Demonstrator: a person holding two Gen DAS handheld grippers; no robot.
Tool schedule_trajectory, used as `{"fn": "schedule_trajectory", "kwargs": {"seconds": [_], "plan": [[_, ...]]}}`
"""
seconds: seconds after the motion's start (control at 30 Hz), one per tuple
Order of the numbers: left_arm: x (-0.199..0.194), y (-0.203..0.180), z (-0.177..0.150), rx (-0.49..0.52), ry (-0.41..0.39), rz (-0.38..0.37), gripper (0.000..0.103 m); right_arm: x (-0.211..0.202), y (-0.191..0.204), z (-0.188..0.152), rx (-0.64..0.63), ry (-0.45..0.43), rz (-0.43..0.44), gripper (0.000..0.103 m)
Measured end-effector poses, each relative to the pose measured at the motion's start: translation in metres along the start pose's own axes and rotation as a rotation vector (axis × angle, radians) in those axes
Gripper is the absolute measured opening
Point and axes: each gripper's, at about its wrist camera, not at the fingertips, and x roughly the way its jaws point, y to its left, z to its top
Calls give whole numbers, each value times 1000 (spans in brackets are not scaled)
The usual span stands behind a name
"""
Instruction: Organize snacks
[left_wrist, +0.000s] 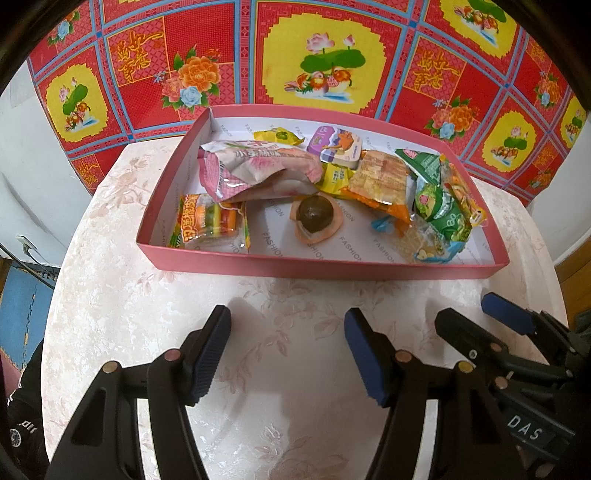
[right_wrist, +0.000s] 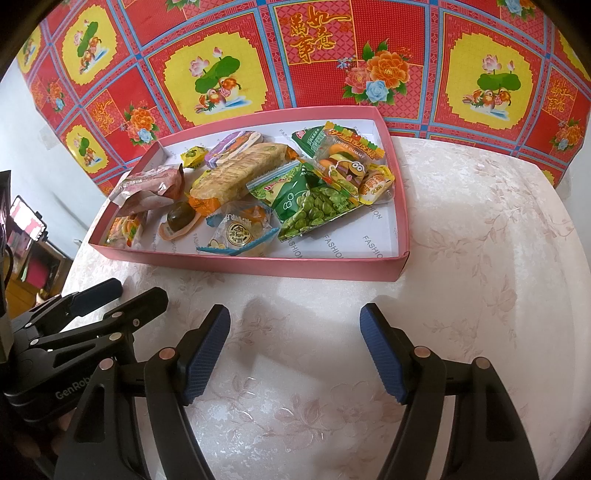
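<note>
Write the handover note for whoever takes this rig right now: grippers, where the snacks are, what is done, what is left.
Left gripper: open, holding nothing, hovering over the table in front of the pink box.
Right gripper: open, holding nothing, beside the left one.
Snacks: every one in view lies inside the box, in a loose heap: pink packet, burger gummy pack, dark round sweet, green pea bag, cracker pack, small purple tub.
Done: no snack is seen loose on the table.
Left: possibly tidying the heap; the near right corner of the box is bare.

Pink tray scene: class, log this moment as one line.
left gripper: open, empty | right gripper: open, empty | pink tray: holds snacks | table: under both grippers
</note>
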Motion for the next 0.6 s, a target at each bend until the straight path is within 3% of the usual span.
{"fn": "schedule_trajectory", "kwargs": {"seconds": [0.5, 0.6], "plan": [[0, 1, 0, -1, 0, -2, 67, -2, -4, 0, 18, 9, 22, 75], [-1, 0, 0, 1, 0, -5, 68, -6, -13, -1, 32, 3, -13, 75]]}}
